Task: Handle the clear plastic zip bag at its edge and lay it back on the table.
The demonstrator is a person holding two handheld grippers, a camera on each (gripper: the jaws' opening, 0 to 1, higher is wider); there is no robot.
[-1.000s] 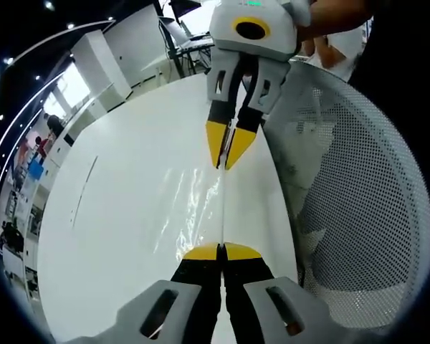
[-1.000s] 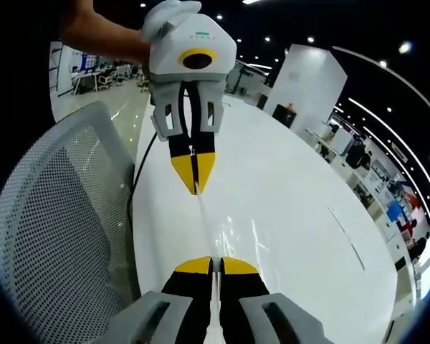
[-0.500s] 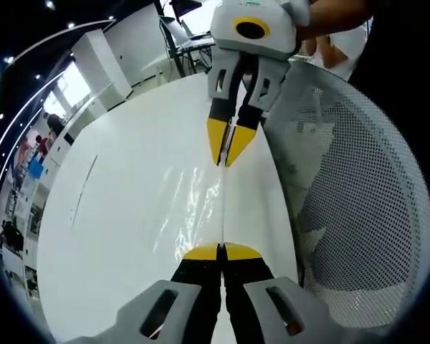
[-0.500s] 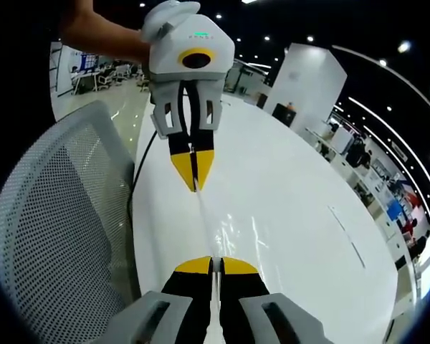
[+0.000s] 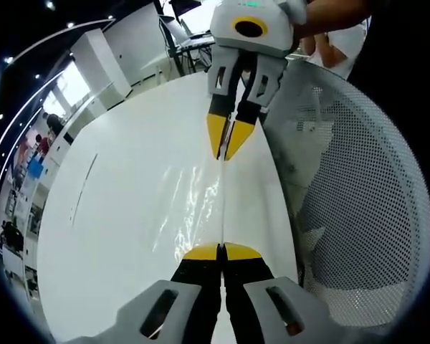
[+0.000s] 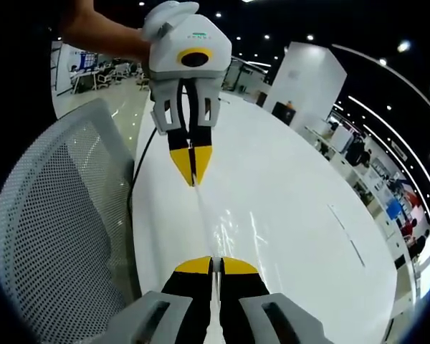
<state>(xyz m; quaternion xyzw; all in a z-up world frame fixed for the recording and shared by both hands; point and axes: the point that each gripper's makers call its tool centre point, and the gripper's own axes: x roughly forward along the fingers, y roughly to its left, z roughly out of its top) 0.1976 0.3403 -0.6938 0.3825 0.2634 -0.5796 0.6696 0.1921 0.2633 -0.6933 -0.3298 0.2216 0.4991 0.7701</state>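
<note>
In the left gripper view we see our left gripper point(image 5: 221, 249) with its yellow-tipped jaws pressed together on one end of the bag's edge. Facing it from the top of that view, the right gripper point(image 5: 225, 148) pinches the other end of the same edge, its jaws nearly closed around the thin strip. In the right gripper view the picture mirrors this: the right gripper point(image 6: 212, 262) is clamped on the edge at the bottom, and the left gripper point(image 6: 192, 175) grips it from above, held by a person's hand.

The bag point(image 5: 193, 204) is stretched taut between the two grippers, its edge running as a straight pale line from one pair of tips to the other. The rest of the bag hangs or lies to one side over the table; we cannot tell whether it touches the top.

Below it is a long white table point(image 5: 107, 215). A white mesh chair point(image 5: 358, 201) stands just beside the table. Around them is a large open office with ceiling spotlights and white columns.

The bag is clear and nearly invisible, showing mainly as shiny wrinkles and glints of reflected light.
</note>
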